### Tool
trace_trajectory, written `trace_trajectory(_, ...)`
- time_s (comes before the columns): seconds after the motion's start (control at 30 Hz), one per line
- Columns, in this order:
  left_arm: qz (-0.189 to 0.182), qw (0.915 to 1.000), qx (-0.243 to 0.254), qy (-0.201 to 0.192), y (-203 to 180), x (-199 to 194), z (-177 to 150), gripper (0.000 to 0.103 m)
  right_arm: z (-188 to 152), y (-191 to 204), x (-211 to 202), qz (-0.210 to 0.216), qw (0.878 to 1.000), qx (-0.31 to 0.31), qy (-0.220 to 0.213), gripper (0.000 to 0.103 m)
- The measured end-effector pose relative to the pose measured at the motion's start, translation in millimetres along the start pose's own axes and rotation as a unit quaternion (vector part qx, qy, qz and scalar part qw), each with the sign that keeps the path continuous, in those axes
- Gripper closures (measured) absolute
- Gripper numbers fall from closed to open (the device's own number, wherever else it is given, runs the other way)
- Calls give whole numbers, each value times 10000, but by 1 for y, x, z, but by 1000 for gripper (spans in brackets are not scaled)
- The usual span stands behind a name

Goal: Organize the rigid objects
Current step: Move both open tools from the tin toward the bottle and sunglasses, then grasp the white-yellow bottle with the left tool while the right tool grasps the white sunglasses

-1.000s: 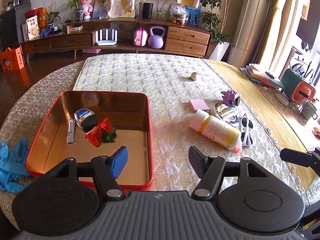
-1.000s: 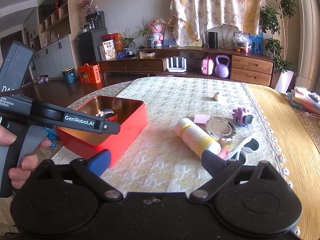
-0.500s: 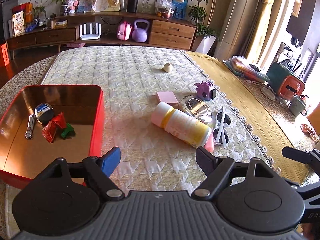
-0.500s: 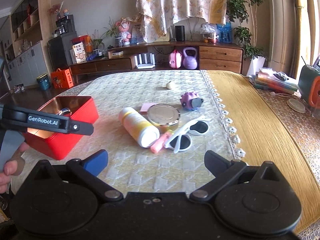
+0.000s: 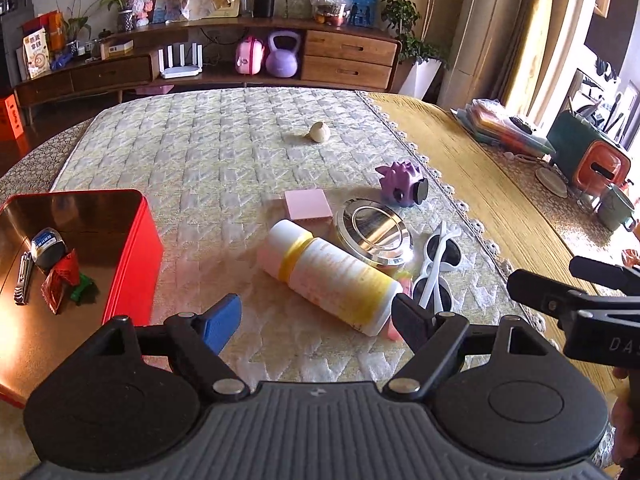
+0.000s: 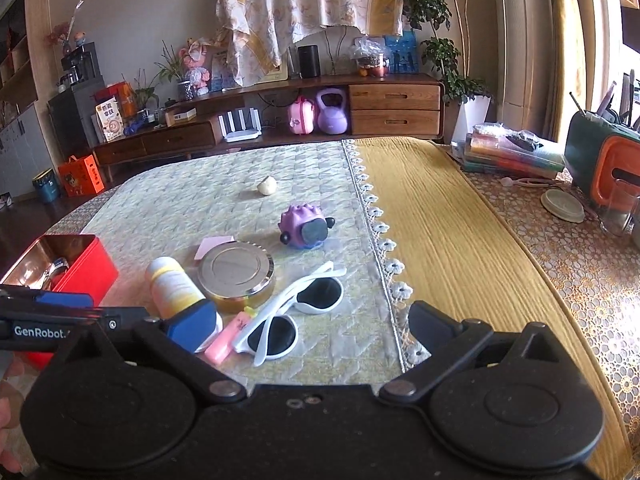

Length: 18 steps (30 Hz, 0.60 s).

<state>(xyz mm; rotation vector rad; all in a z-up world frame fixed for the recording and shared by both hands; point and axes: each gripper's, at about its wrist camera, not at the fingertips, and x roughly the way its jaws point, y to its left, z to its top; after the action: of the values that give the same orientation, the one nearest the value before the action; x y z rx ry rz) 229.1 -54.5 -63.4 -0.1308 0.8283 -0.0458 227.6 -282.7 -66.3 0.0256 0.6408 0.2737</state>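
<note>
Quilted table cover (image 5: pixel 224 160) crowded: bottle (image 5: pixel 328 276) at twelve o'clock of gaping, empty left gripper (image 5: pixel 316 320), sunglasses (image 6: pixel 296 312) before likewise spread right gripper (image 6: pixel 312 320), red tin (image 5: pixel 132 248) at nine.

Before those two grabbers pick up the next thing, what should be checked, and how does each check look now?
1. Left gripper open and empty: ok.
2. Right gripper open and empty: ok.
3. Room left in the red tin: ok.
4. Bottle free to lift: not ok, it lies against the round tin and a pink marker.
5. Sunglasses clear of neighbours: cannot tell.
</note>
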Motion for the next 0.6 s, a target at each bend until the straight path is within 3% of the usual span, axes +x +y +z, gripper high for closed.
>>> trace_trajectory(0.27,171,9965,-709,414,9,38,24,21,1,5,37,-39,9996,-128,232,3)
trace_trajectory(0.6,318,9958,-634,581,-8,69,28,21,2,11,68,-164,9985,-361,382,6)
